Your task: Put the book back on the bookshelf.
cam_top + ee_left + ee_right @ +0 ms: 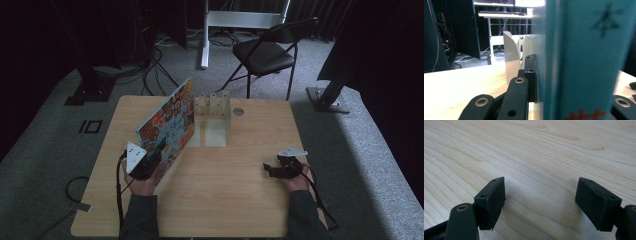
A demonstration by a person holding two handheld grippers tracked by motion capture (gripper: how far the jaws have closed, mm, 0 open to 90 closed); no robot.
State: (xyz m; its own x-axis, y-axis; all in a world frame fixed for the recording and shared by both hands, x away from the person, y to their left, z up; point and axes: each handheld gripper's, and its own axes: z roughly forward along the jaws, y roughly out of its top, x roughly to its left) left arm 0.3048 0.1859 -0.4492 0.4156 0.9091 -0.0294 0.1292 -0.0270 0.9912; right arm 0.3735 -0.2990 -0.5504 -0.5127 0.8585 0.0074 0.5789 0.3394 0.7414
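A book with a bright, many-coloured cover (pixel 167 122) stands on edge on the wooden table (pixel 240 200), leaning back towards the left. My left gripper (pixel 145 167) is shut on its near lower corner. In the left gripper view the teal spine (pixel 584 60) sits between the black jaws of the left gripper (pixel 576 85). A pale divider rack (pixel 212 117) stands just right of the book's far end, and the rack (pixel 511 55) rises ahead past the left jaw. My right gripper (pixel 272 170) rests low at the table's right side. Nothing lies between the open jaws of the right gripper (pixel 541 200), which hover over bare wood.
A black folding chair (pixel 265 50) stands on the carpet beyond the table's far edge. A small round grommet (pixel 238 111) sits in the tabletop beside the rack. Cables (pixel 150 75) trail over the floor at the far left.
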